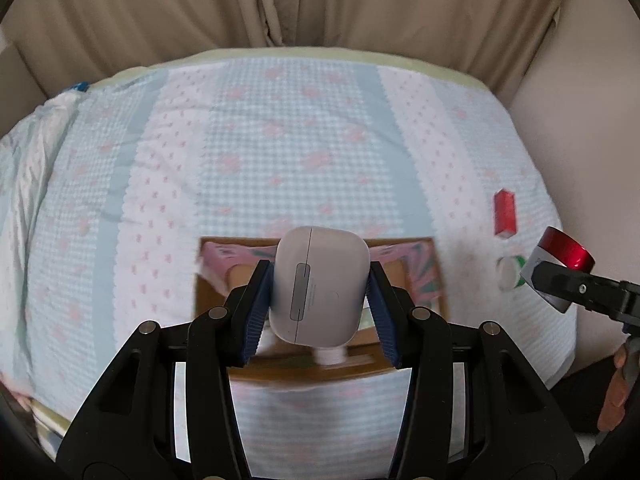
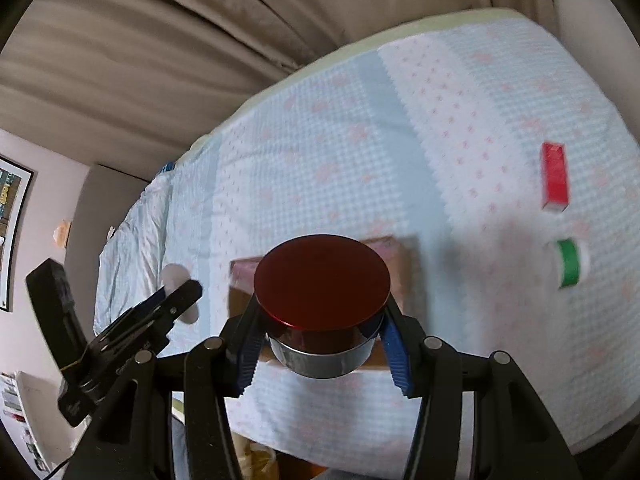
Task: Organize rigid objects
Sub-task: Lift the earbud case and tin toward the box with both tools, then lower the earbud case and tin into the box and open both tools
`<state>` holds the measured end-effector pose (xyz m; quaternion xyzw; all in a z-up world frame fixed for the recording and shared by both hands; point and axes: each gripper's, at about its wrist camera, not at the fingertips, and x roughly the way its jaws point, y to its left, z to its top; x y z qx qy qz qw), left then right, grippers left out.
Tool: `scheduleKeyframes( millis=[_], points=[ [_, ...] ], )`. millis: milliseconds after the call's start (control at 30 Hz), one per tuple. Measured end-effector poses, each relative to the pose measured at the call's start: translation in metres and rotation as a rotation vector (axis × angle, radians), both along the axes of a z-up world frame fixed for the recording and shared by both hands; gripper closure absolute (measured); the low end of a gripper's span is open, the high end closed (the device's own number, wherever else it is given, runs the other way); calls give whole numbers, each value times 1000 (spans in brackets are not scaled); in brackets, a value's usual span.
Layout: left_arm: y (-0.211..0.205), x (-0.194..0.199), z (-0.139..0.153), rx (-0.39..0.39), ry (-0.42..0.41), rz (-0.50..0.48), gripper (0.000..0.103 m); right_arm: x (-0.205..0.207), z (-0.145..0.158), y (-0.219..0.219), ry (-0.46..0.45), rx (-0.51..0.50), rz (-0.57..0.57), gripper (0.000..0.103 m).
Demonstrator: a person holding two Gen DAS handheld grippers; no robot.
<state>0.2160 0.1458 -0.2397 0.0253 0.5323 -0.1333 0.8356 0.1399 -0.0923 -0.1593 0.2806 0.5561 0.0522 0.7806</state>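
Directly above the cardboard box (image 1: pixel 438 280) that sits on the bed (image 1: pixel 280 152), the left gripper (image 1: pixel 319 292) has its jaws closed on a white earbud case (image 1: pixel 320 284), clamped across its narrow sides with its long axis pointing away from the camera and its hinge face turned up. That relation decides the coming move, in my judgement: the case hangs over the middle of the box's open top, so a lowering and release would put it inside, and the left gripper is the nearer of the two to the box. Something white and cylindrical shows just under the case, inside the box, too blurred to name; it may crowd the landing spot. Right of the box, the right gripper (image 2: pixel 322 320) grips a round tin with a red lid (image 2: pixel 322 280), lid up, jaws pressed on its grey wall; from its own camera the tin hides much of the box behind it. Farther right of the box, on the bed, a red rectangular box (image 1: pixel 505 213) stands well apart, and a small white-and-green roll (image 1: pixel 510 273) lies between it and the box's right edge. A likely snag is the two grippers meeting over the box at once.
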Motion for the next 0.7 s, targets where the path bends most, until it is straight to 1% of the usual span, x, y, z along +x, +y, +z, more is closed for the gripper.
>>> scheduleKeyframes(
  millis=[100, 200, 300, 433, 600, 700],
  points=[
    [19, 13, -19, 8, 39, -41, 59, 4, -14, 24, 30, -12, -28, 54],
    [31, 27, -44, 26, 85, -82, 59, 9, -38, 46, 78, -16, -64, 54],
    [37, 39, -68, 52, 122, -118, 59, 11, -58, 62, 129, -34, -62, 54],
    [41, 52, -99, 86, 163, -150, 59, 17, -92, 81, 206, -92, -30, 54],
    [39, 61, -134, 108, 226, -167, 59, 23, -136, 83, 294, -132, -5, 54],
    [34, 62, -152, 110, 261, -182, 59, 26, -157, 81, 330, -160, 15, 54]
  ],
)
